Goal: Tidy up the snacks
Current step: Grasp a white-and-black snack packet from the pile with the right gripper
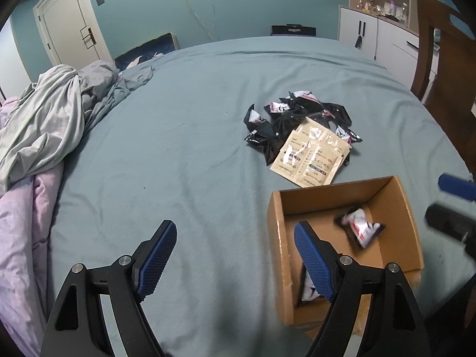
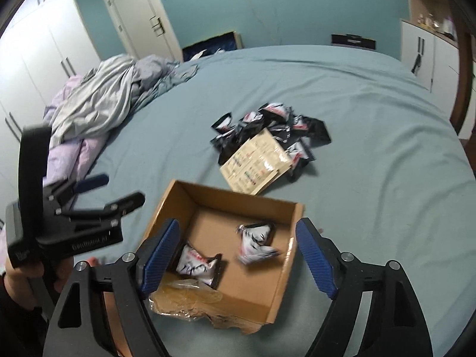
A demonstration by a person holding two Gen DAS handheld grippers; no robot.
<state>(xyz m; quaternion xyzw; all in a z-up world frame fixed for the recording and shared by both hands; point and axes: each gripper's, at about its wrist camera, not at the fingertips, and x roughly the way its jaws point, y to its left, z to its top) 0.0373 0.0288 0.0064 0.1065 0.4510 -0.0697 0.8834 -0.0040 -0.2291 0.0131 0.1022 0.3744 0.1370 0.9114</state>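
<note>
teal walls and a white door (image 1: 64,17) stand behind a wide bed sheet (image 1: 184,136) of the same blue-green, with rumpled bedding (image 1: 50,119) heaped at its left edge. left of the box, the left gripper (image 1: 235,255) hangs low over the sheet with its jaws spread wide and nothing between them, its right finger over the rim of the cardboard box (image 1: 398,205); in that box lie two snack packets (image 2: 257,242), the blurred one's long axis running roughly left to right in the right wrist view. beyond the box's far wall the pile of black snack packets (image 1: 285,122) and flat beige sachets (image 1: 312,157), tilted diagonally, sits on the sheet, and the right gripper (image 2: 238,261) hovers above the box, gaping wide and empty.
</note>
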